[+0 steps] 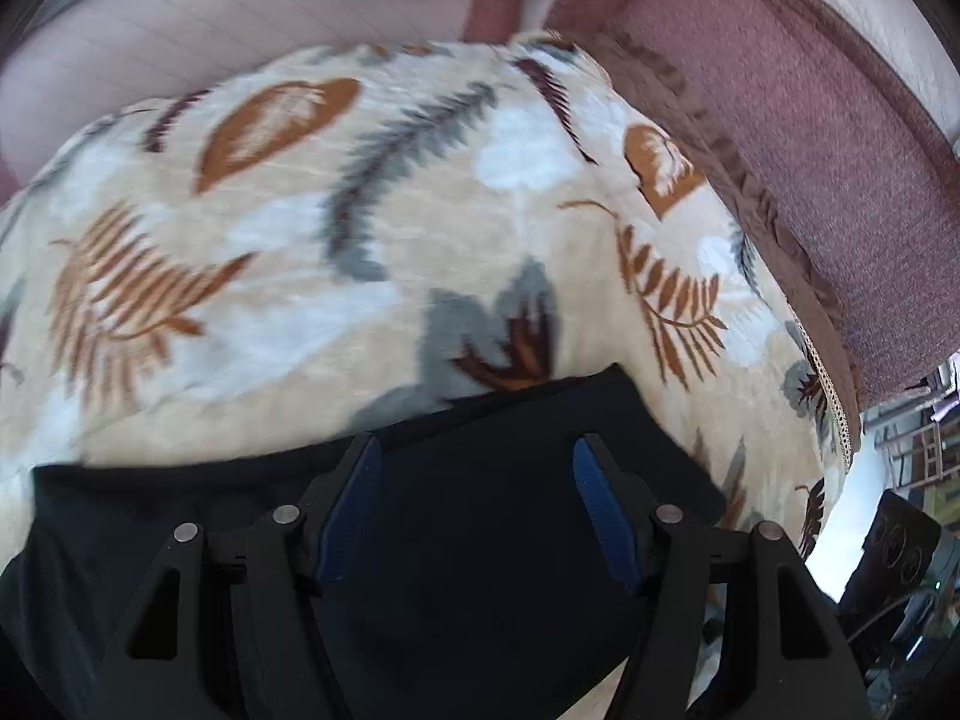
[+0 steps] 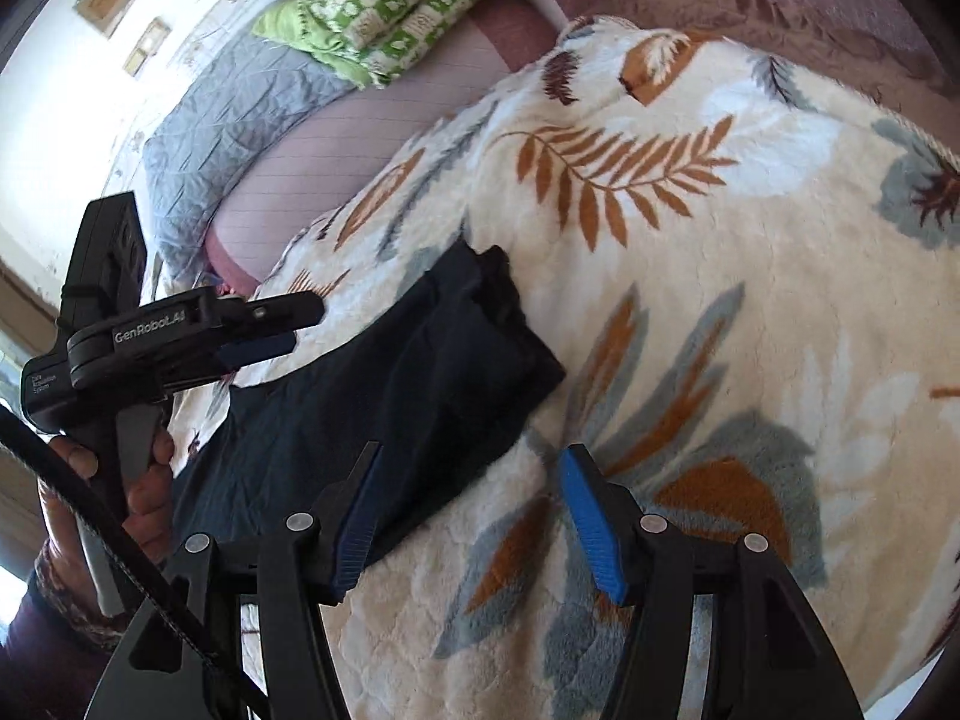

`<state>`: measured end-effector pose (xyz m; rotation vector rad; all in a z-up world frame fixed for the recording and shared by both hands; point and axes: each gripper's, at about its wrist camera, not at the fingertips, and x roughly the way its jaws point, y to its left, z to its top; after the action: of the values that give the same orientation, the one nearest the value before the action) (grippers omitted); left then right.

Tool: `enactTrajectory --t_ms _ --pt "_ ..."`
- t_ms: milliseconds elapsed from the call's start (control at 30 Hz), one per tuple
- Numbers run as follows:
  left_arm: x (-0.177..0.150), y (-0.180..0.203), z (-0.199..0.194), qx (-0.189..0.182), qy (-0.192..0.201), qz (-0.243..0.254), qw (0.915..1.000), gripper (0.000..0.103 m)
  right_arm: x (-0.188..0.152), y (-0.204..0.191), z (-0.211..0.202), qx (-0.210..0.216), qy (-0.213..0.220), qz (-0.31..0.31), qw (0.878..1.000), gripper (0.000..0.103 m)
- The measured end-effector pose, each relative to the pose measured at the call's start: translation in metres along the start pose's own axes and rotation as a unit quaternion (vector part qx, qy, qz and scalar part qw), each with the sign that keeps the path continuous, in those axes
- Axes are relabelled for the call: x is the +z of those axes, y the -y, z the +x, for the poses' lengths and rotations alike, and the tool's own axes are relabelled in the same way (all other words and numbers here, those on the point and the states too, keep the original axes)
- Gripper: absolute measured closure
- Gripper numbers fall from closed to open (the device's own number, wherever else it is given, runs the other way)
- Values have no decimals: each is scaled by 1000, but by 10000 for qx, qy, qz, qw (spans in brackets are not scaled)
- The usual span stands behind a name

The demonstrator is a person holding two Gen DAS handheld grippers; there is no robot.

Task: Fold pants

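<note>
The dark navy pants (image 2: 384, 384) lie folded in a thick strip on a cream blanket with leaf prints (image 2: 720, 276). In the left wrist view the pants (image 1: 480, 540) fill the lower frame under my left gripper (image 1: 477, 450), which is open and hovers over them with nothing between its blue pads. The left gripper also shows in the right wrist view (image 2: 288, 324), above the pants' left part. My right gripper (image 2: 471, 456) is open and empty, over the pants' near right edge and the blanket.
The cream blanket (image 1: 360, 228) covers a bed with a pinkish sheet (image 2: 336, 138). A green patterned cloth (image 2: 396, 12) and a grey quilt (image 2: 240, 120) lie at the far end. A mauve cover with a brown frill (image 1: 810, 138) borders the right.
</note>
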<state>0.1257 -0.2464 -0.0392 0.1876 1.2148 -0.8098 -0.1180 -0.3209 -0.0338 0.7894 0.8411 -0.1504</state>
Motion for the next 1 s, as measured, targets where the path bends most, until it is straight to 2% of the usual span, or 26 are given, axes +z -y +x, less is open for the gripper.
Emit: enactTrajectory --t_ms 100,200,333,433,467,500,567,600,667,733,833,1000 --pt "13 15 23 -179 -161 81 9997 37 6 7 6 126 0 228 9997 39" --pt "26 31 45 -373 -307 264 9985 37 11 3 13 120 52 155 9998 39" --pt "34 47 68 -419 -554 550 9961 37 16 -6 24 83 85 -41 9999 37" --pt "36 58 74 -346 -581 917 9935 37 19 -10 31 63 117 -116 9998 37" --pt "35 62 73 -317 -608 1085 9917 42 21 -11 33 51 134 -132 9998 37" --pt "33 65 71 -270 -600 1213 9904 70 22 -11 35 52 160 -142 9998 39" --pt "30 68 67 -250 -563 1407 9881 81 25 -12 37 -11 205 -190 9996 62" --pt "27 68 62 -282 -471 1477 9875 88 26 -12 38 -84 213 -225 9995 79" --pt "24 67 51 -373 -358 1438 9883 90 27 -13 35 95 245 -187 9995 82" --pt "21 64 38 -460 -211 1338 9897 95 27 -20 33 101 302 -288 9991 83" --pt "16 55 14 -496 29 1193 9916 95 25 -35 28 105 413 -432 9982 83" --pt "2 12 -30 -576 349 756 9949 95 16 -67 20 166 514 -849 9949 83"
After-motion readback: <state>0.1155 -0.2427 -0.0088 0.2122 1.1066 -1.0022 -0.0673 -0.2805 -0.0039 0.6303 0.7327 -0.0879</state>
